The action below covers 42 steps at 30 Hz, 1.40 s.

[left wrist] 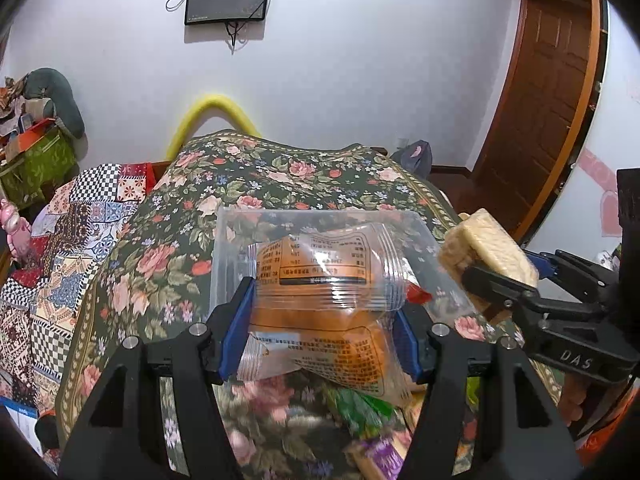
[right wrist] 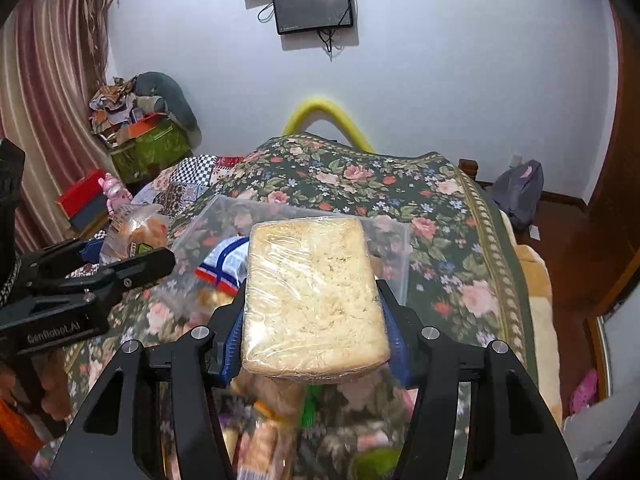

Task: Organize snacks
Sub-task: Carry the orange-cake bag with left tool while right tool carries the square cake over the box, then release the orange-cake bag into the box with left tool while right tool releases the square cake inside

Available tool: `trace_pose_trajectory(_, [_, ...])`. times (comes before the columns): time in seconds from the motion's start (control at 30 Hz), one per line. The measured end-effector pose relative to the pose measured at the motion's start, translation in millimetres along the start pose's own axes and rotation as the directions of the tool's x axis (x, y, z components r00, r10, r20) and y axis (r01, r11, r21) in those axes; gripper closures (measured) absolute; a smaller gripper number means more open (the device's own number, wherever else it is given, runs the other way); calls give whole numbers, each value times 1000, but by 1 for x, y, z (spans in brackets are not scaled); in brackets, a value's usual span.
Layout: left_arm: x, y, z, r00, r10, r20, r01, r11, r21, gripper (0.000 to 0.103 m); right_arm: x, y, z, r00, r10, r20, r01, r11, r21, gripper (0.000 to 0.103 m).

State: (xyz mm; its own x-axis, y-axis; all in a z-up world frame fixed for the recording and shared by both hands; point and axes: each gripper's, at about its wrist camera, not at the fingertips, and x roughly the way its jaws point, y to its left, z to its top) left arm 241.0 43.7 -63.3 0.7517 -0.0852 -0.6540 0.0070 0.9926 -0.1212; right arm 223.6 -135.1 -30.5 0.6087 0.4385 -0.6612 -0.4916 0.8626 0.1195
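Two clear packets of orange cakes [left wrist: 328,304], stacked one on the other, were pinched between the blue fingers [left wrist: 238,328] of the left gripper [left wrist: 326,320], held up above a bed covered in a dark floral bedspread [left wrist: 280,176]. Just behind them stood a clear plastic container [left wrist: 232,232] with snacks inside. Beside them, a pale crumbly block wrapped in clear film [right wrist: 316,296] was gripped by its sides in the right gripper [right wrist: 314,328], its fingers [right wrist: 234,340] pressed against the wrap, also raised above the bed in front of the container [right wrist: 396,248]. More snack packets [right wrist: 272,432] lay blurred on the bedspread below. A yellow curved tube [left wrist: 216,110] rose behind the bed, and two dark screens [right wrist: 312,4] hung on the white wall
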Motion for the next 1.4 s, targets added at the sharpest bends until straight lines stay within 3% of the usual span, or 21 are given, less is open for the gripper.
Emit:
trace_pose_trajectory(0.43, [74, 14, 12, 995, 48, -91, -50, 998, -25, 41, 67, -3, 10, 994, -33, -106, 35, 999, 15, 49])
trace_pose_trajectory(0.83, [103, 21, 15, 985, 112, -129, -114, 994, -6, 40, 95, -2, 8, 985, -37, -170, 40, 999, 19, 50])
trace_pose_trajectory(1.1, [94, 21, 17, 988, 86, -126, -89, 996, -15, 36, 88, 1, 9, 984, -50, -172, 50, 999, -6, 49])
trace_pose_trajectory(1.4, [41, 5, 11, 997, 34, -69, -32, 999, 31, 29, 39, -5, 5, 994, -8, -111, 8, 1000, -2, 45])
